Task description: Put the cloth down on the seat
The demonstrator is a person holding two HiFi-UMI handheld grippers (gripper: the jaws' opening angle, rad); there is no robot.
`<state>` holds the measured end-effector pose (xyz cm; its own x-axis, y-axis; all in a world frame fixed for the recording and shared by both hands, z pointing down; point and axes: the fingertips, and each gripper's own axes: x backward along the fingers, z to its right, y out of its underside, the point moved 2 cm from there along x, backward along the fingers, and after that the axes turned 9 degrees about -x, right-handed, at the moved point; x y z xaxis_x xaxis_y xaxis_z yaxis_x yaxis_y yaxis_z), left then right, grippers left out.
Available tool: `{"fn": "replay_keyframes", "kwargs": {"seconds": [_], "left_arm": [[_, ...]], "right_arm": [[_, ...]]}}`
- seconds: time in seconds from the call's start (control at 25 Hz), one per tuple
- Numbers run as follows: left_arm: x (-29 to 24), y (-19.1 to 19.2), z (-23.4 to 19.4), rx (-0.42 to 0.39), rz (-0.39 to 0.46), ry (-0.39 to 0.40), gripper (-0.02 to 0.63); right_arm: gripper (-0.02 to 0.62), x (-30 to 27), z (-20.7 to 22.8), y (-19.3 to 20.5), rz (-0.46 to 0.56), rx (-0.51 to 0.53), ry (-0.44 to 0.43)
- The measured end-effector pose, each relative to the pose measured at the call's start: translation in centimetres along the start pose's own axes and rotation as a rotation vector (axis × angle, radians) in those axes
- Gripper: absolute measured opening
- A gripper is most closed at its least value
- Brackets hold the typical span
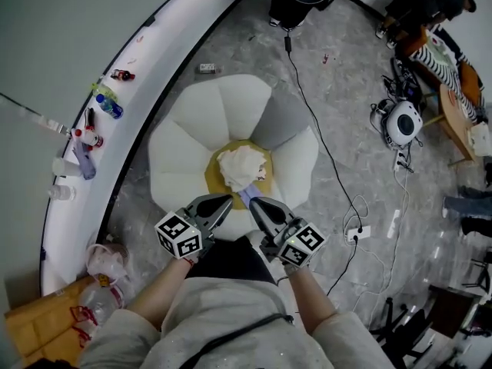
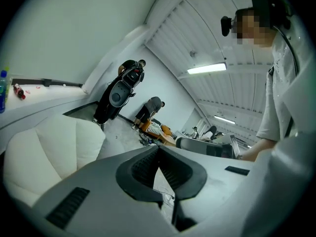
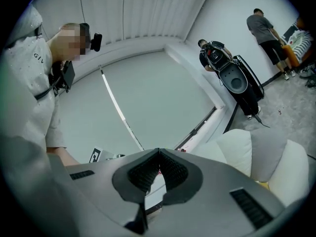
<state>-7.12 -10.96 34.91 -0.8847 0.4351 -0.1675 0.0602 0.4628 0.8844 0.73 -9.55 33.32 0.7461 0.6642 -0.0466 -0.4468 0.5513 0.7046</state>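
Petal-shaped seat (image 1: 188,156) holds the crumpled cloth (image 1: 241,167) at its centre; left gripper (image 1: 221,204) and right gripper (image 1: 258,207) jaws closed, empty.

Only thing readable is "GIV" on the person's white shirt (image 3: 29,98), near its shoulder. No other legible print.

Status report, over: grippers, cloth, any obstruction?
Left hand-held gripper shut, empty. Right hand-held gripper shut, empty. Cloth bunched on seat centre. Nothing blocking.
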Motion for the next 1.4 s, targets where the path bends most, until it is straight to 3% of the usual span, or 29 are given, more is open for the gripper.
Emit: {"fn": "replay_keyframes", "kwargs": {"seconds": [0.36, 0.84, 1.4], "left_arm": [[2.3, -3.3, 2.0, -0.035, 0.035, -0.006, 0.014], [3.4, -7.0, 4.3, -0.147, 0.058, 0.017, 0.014], [6.2, -8.9, 3.9, -0.165, 0.108, -0.036, 0.014]], "right_arm": [[0.018, 0.5, -4.2, -3.0, 0.027, 0.061, -0.024], [0.018, 2.5, -6.7, -6.3, 0.088, 0.102, -0.006], [0.018, 2.4, -8.1, -6.7, 0.099, 0.125, 0.008]]}}
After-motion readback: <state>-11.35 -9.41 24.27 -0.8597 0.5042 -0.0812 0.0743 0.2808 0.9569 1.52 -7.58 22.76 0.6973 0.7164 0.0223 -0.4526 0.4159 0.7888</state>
